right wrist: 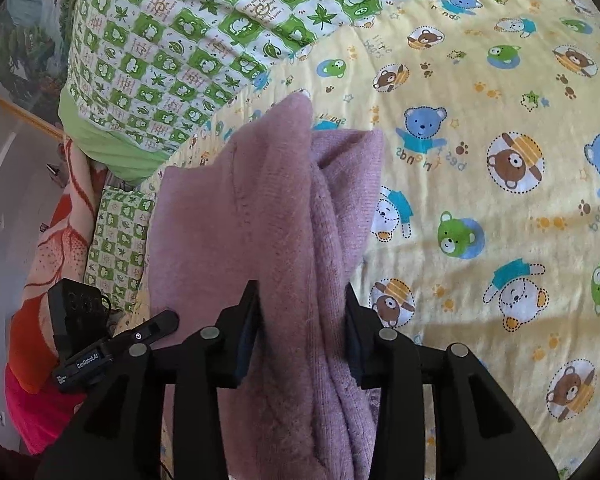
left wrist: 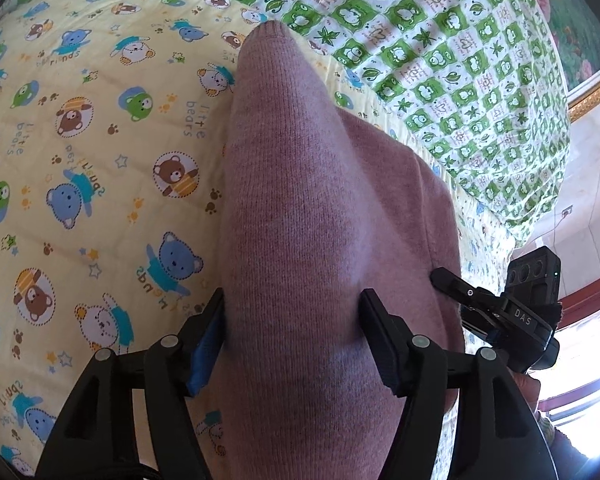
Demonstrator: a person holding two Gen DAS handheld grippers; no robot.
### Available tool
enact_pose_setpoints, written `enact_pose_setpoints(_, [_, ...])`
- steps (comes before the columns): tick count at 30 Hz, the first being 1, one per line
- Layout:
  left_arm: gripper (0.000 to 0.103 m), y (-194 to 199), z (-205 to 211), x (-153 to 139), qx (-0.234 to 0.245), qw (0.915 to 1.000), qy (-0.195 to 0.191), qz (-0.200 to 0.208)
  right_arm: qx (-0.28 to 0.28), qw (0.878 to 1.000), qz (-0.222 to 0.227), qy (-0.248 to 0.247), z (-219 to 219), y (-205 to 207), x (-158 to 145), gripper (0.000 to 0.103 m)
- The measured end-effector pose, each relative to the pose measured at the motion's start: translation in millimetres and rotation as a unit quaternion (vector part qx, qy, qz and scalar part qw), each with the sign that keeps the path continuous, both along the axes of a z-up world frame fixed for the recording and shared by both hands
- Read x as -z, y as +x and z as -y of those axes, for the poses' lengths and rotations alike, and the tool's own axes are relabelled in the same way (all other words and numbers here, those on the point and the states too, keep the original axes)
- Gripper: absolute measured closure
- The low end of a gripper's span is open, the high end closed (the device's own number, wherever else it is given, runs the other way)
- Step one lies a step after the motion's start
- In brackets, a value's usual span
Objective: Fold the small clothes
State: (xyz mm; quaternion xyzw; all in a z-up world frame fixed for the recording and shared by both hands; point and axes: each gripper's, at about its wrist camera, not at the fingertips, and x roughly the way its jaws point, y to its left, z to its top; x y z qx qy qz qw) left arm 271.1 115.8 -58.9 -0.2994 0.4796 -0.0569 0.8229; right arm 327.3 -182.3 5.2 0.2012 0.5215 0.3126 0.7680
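A pink knitted sweater [left wrist: 320, 200] lies folded lengthwise on the yellow bear-print quilt [left wrist: 80, 160]. My left gripper [left wrist: 290, 304] straddles its near end with its jaws wide. The cloth lies between the fingers; the right finger dents it and the blue pad on the left finger rests at its edge. In the right wrist view the sweater [right wrist: 268, 208] is bunched in thick layers. My right gripper [right wrist: 302, 300] has this bundle filling the narrower gap between its pads. Each view shows the other gripper's tip at the sweater's side.
A green and white frog-print blanket [left wrist: 440, 60] is heaped along the far side of the quilt. An orange and pink blanket [right wrist: 52, 260] lies off the bed's edge at the left of the right wrist view. A framed picture [left wrist: 580, 20] hangs on the wall.
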Motion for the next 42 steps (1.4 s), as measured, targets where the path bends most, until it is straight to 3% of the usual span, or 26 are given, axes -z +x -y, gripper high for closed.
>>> enact_pose_setpoints(8, [0.023,-36.1,-4.6,-3.3,-0.005,0.9998,-0.009,-0.014,0.011,1.000,0.007,-0.017,18.0,-32.4,-15.4,0.049])
enact_pose_setpoints(12, [0.023,-61.4,-1.2,0.2,-0.001,0.9994,-0.024,-0.023,0.012,1.000,0.003,-0.019,30.5,-59.5,-17.1,0.043])
enact_pose_setpoints(18, [0.023,-90.3,13.8,19.1,0.016,0.9980,-0.029,-0.054,0.004,0.999,-0.019,-0.033,36.5,-91.2,1.5,0.041])
enact_pose_setpoints(23, [0.023,-95.6,22.6,26.2,0.019,0.9982,-0.022,-0.053,0.002,0.999,-0.020,-0.035,29.7,-98.7,17.7,0.041])
enact_pose_setpoints(24, [0.025,-95.2,23.3,26.6,0.020,0.9983,-0.023,-0.051,0.002,0.999,-0.021,-0.030,28.5,-97.7,19.4,0.044])
enact_pose_setpoints(25, [0.030,-94.2,24.0,26.1,0.022,0.9983,-0.025,-0.049,0.004,0.999,-0.023,-0.028,28.0,-96.5,19.8,0.057])
enact_pose_setpoints(26, [0.044,-93.4,25.4,25.0,0.030,0.9980,-0.032,-0.045,0.004,0.999,-0.026,-0.027,27.1,-95.6,20.1,0.067])
enact_pose_setpoints(27, [0.048,-92.1,26.6,23.2,0.035,0.9978,-0.033,-0.045,0.001,0.999,-0.031,-0.023,26.5,-94.1,18.8,0.080])
enact_pose_setpoints(33, [0.058,-95.5,26.9,13.0,0.055,0.9973,-0.036,-0.032,0.006,0.998,-0.004,0.064,45.5,-99.2,-31.1,0.086])
enact_pose_setpoints(36, [0.059,-96.5,29.9,21.1,0.056,0.9971,-0.031,-0.042,0.001,1.000,0.000,0.006,47.7,-93.1,-28.9,0.086])
enact_pose_setpoints(39, [0.059,-95.7,28.9,29.5,0.052,0.9970,-0.031,-0.048,0.008,0.999,-0.025,-0.041,46.9,-83.9,-3.8,0.085])
enact_pose_setpoints(41, [0.059,-93.7,27.6,33.2,0.051,0.9970,-0.031,-0.050,0.012,0.997,-0.026,-0.072,43.6,-82.1,7.7,0.080])
enact_pose_setpoints(42, [0.058,-92.5,27.5,33.3,0.050,0.9970,-0.031,-0.050,0.016,0.996,-0.023,-0.086,42.2,-82.5,11.8,0.070])
